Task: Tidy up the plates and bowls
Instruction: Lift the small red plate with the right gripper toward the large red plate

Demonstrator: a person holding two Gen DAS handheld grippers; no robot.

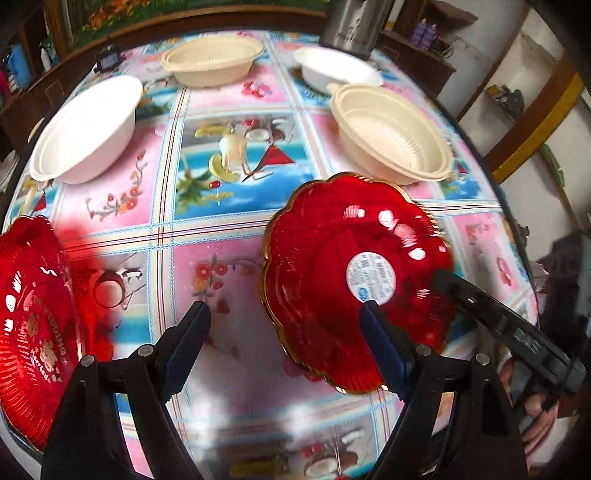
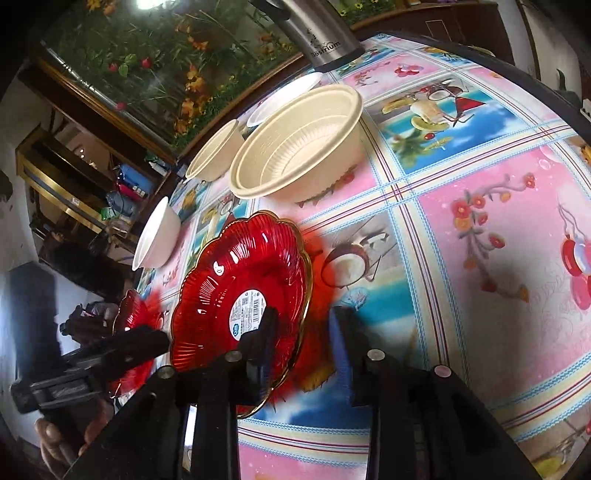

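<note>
A red scalloped plate (image 1: 332, 280) with a gold rim and a white sticker is held tilted above the table. My right gripper (image 2: 304, 332) is shut on its edge; the plate (image 2: 240, 295) sits between its fingers. The right gripper also shows in the left wrist view (image 1: 454, 288). My left gripper (image 1: 284, 314) is open and empty, just left of that plate. A second red plate (image 1: 29, 314) lies at the table's left edge. Two cream bowls (image 1: 391, 133) (image 1: 212, 59) and two white bowls (image 1: 86, 125) (image 1: 332, 70) stand further back.
A steel kettle (image 1: 354, 22) stands at the table's far edge. The round table (image 1: 229, 221) has a pink and blue patterned cloth. Shelves and a framed picture surround it.
</note>
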